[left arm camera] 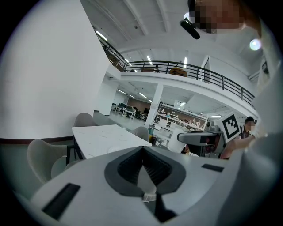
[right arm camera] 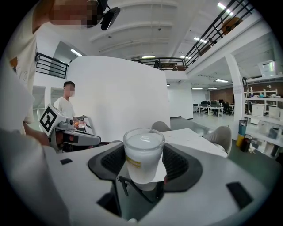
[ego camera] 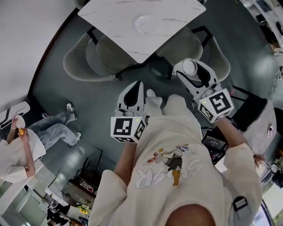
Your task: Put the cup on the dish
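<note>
head view: the right gripper [ego camera: 191,69] holds the cup [ego camera: 190,66] upright; the dish [ego camera: 145,23] lies on the table [ego camera: 110,13], ahead and leftward, well apart.
left gripper view: the left gripper [left arm camera: 143,172] is closed and empty.
right gripper view: the jaws stand wide, clamping the cup's sides, with the table beyond.

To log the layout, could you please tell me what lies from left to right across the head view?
Bystander → left gripper → cup held in the right gripper.

Cream cartoon-print T-shirt [ego camera: 177,145], white left gripper [ego camera: 138,86], right gripper [ego camera: 190,67], dark grey fingers [left arm camera: 129,166], black-and-white marker cubes [ego camera: 126,128]
</note>
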